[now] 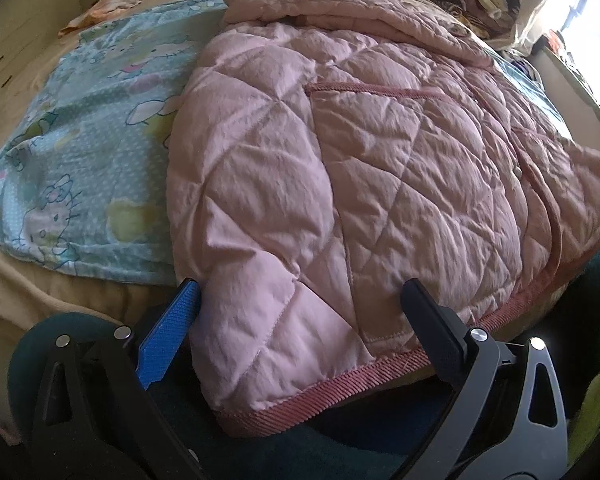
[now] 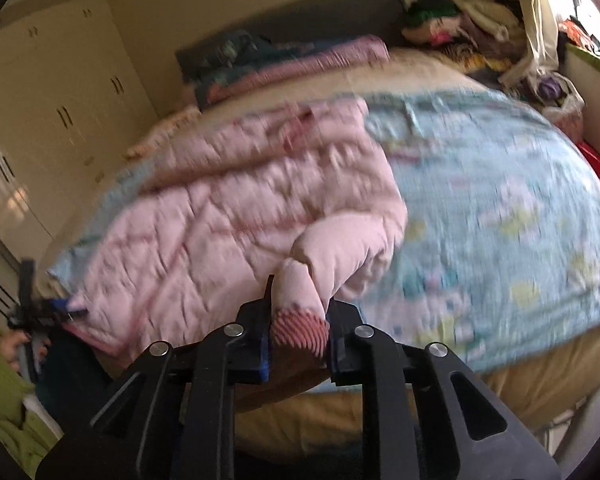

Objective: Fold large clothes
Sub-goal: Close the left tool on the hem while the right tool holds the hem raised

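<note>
Right now one pink quilted jacket (image 1: 340, 168) lies spread across the bed (image 2: 532, 392), on top of a single blue cartoon-print blanket (image 1: 84, 152). Two grippers work at its near edge. The left gripper (image 1: 300, 300) has its jaws spread wide on either side of the jacket's near hem, not pinching it. The right gripper (image 2: 298, 320) has its jaws clamped on one ribbed cuff (image 2: 300, 330) of a sleeve. One clothes heap (image 2: 460, 24) sits far right.
</note>
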{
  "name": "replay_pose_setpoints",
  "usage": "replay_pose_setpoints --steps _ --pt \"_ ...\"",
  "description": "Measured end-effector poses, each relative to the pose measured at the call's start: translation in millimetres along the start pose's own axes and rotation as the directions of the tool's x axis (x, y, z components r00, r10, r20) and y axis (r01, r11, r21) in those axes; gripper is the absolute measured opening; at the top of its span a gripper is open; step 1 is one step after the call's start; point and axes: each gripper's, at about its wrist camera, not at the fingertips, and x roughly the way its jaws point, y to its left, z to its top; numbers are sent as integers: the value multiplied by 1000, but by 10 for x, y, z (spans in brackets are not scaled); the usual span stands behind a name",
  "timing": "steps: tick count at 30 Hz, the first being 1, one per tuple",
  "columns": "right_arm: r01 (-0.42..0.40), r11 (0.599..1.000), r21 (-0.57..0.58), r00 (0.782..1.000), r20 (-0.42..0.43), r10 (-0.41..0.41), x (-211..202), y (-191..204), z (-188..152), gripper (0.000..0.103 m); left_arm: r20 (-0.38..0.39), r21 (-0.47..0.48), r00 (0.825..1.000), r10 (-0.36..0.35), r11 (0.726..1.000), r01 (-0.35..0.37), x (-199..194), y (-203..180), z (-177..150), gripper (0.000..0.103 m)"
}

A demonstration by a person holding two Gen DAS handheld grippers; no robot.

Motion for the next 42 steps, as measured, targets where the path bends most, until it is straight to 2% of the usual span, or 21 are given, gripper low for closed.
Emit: replay_pose_setpoints --steps 3,6,8,9,11,12,14,20,24,26,28,30,34,36,37,38,39,42 --pt "-42 999 13 998 46 42 -21 -4 232 18 0 8 1000 -7 1000 7 1 -10 -11 94" --pt "-49 999 1 997 67 49 -4 20 357 17 -11 84 999 30 996 -29 15 -130 -50 80" --pt "-53 999 5 996 71 53 1 9 382 17 -5 145 998 67 987 -65 -6 -212 -74 64" --pt "-52 999 7 996 75 51 11 1 397 17 -1 165 997 79 983 -78 -21 -228 -77 58" --pt "-58 998 19 995 84 57 16 -6 402 17 13 180 995 95 979 -96 -76 -225 -66 33" --pt "-60 998 25 994 89 57 20 -14 408 17 19 172 996 82 981 -84 -112 -198 -51 32" --pt "-63 998 32 994 96 59 7 -24 409 17 36 149 998 60 987 -65 -180 -155 -27 19" --pt "-65 997 40 990 126 59 -6 -10 522 17 114 118 994 3 993 -16 -360 -161 179 15" --pt "-69 996 48 987 149 61 -1 -3 621 17 178 125 984 -23 992 1 -453 -229 438 13" --pt "-71 996 55 985 163 61 -6 -11 698 16 211 127 977 -37 992 10 -516 -253 537 9" --pt "-75 995 63 982 177 63 -13 -29 770 16 234 133 971 -59 991 28 -561 -256 655 0" --pt "-73 995 62 981 185 60 -7 -21 832 16 247 121 967 -58 992 28 -613 -234 753 0" --pt "-61 997 48 984 173 52 53 26 843 16 176 112 983 -58 993 38 -580 -145 735 1" --pt "-60 997 45 983 174 51 51 29 803 16 140 109 989 -52 993 37 -566 -71 659 20" --pt "-62 997 51 983 176 52 44 12 779 16 128 107 991 -41 994 27 -573 -29 612 35" --pt "-62 996 57 983 176 51 36 -9 756 16 115 102 993 -34 995 22 -580 24 551 44" --pt "-61 996 63 983 175 50 32 -27 736 16 94 96 995 -28 995 19 -568 73 496 51" --pt "-62 995 81 984 173 47 5 -95 645 16 13 66 999 -37 997 36 -475 192 306 57"
